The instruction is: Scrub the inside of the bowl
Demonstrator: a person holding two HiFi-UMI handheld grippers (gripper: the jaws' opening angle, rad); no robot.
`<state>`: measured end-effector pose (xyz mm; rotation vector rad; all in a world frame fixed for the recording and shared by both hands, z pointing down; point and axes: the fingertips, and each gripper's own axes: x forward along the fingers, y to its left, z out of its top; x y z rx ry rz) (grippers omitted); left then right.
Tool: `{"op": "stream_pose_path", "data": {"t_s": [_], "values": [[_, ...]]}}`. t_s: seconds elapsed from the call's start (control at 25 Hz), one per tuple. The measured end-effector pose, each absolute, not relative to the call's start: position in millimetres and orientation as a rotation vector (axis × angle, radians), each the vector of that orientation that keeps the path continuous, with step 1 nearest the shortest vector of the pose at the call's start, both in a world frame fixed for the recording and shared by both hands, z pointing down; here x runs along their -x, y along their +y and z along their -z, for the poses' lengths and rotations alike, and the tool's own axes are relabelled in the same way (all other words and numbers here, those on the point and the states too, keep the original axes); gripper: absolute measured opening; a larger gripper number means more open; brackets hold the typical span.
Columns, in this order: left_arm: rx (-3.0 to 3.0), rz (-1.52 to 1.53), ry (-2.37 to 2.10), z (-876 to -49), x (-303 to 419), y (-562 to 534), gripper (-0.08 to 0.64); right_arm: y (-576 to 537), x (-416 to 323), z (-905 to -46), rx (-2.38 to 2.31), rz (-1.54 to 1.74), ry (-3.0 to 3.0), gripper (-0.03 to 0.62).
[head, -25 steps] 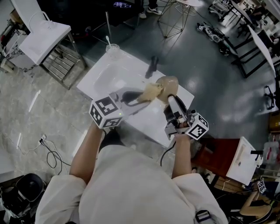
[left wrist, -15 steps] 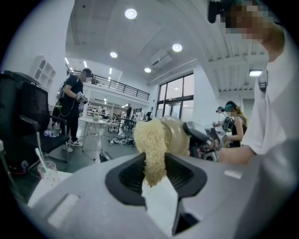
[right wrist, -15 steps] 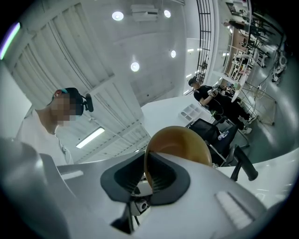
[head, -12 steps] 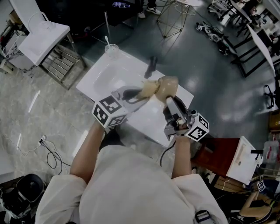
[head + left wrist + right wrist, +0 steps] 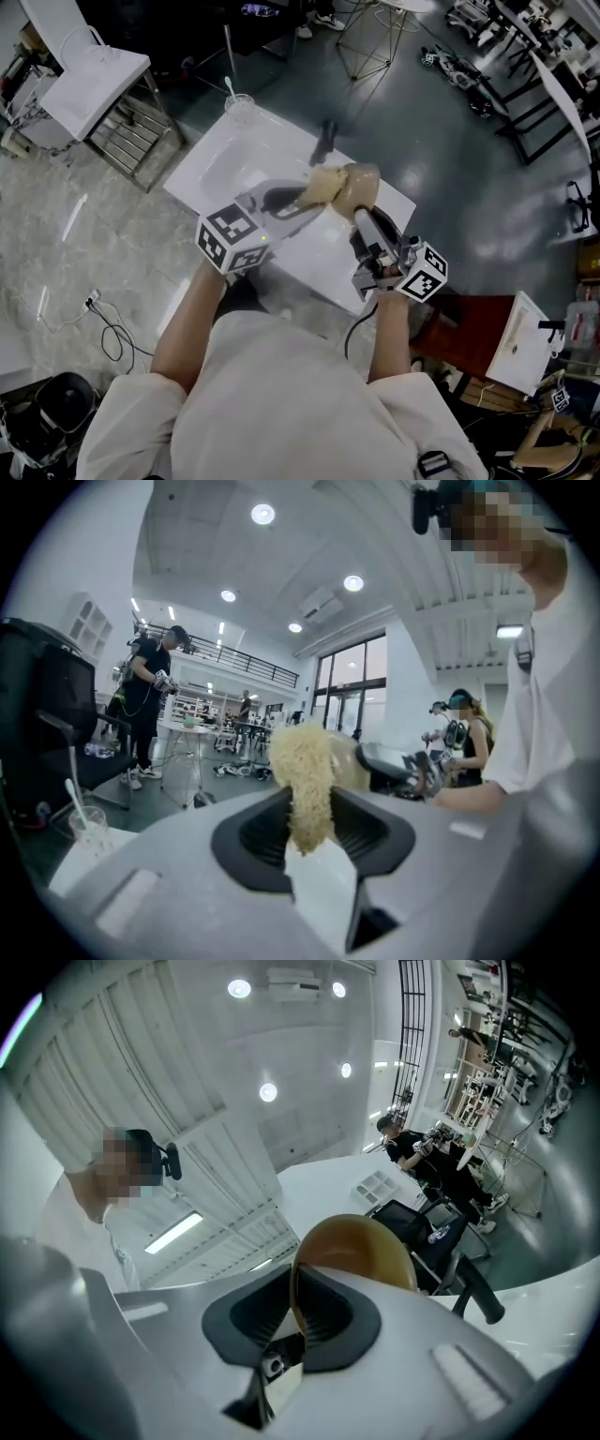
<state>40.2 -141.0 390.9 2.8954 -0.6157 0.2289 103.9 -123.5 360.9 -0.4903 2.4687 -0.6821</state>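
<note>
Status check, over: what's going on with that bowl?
Left gripper shut on scrubber. Right gripper: jaws just closed tighter on bowl rim. Scrubber against bowl, held above white table. Nothing blocking.

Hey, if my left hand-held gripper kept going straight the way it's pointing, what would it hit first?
Most likely the bowl, gripped by its rim in the right hand-held gripper. The scrubber clamped in the left hand-held gripper leads and seems to touch it, though depth is unclear.
</note>
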Motion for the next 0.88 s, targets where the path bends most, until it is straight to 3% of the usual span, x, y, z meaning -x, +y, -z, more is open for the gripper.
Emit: {"op": "stream_pose_path", "data": {"t_s": [0.32,0.6,0.88], "values": [[-2.772,-0.457,-0.539,-430,-41,-137,0.120,-123,-105,-362,0.519,0.673,2.478,0.034],[-2.807,-0.379,-0.496,-420,-44,-126,0.120,-134,-114,-365,0.675,0.611,2.556,0.021],[-2.834,-0.207,-0.807,-400,-31,-136,0.123,-140,-103,-363,0.953,0.494,2.735,0.021]]}}
